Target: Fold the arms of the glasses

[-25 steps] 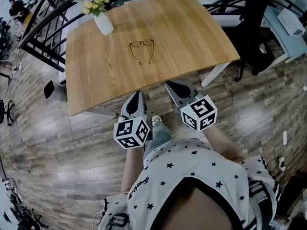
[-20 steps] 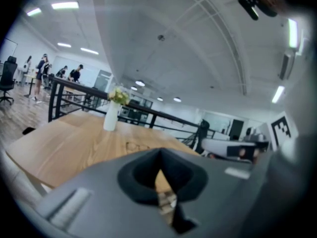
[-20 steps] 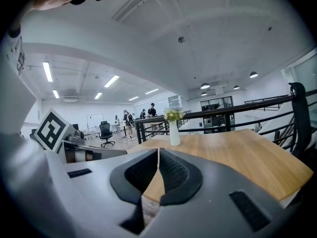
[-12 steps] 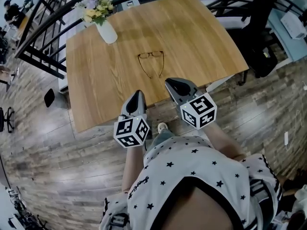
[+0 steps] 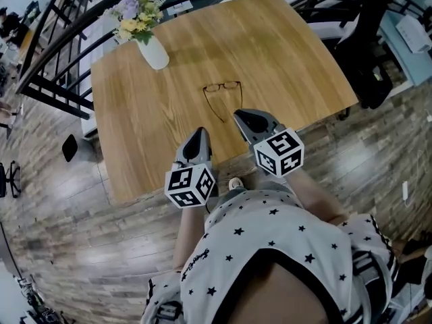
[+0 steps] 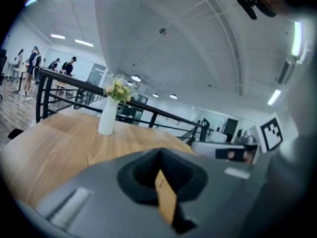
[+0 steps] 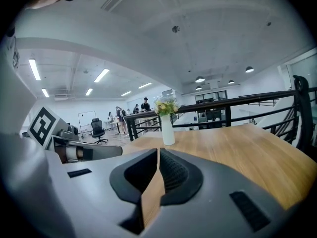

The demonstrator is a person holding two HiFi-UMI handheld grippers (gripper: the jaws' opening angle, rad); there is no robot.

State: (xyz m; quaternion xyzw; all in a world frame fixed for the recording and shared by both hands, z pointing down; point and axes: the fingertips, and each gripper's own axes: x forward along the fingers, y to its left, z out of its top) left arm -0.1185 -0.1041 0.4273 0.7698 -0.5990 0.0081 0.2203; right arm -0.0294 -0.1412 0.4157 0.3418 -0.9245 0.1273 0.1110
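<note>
Wooden table, grey plank floor, black railing, white ceiling, strip lights, perhaps an office chair

- The light-brown wooden tabletop is mostly bare, with open wood across its right half and its near-left part.
- A white vase of yellow and lilac flowers stands upright at the far-left corner. It is well apart from the thin dark-rimmed glasses.
- The glasses lie mid-table with bare wood on either side.
- A black metal railing closes off the table's far side.
- Nothing stands between the near edge and the glasses.
</note>
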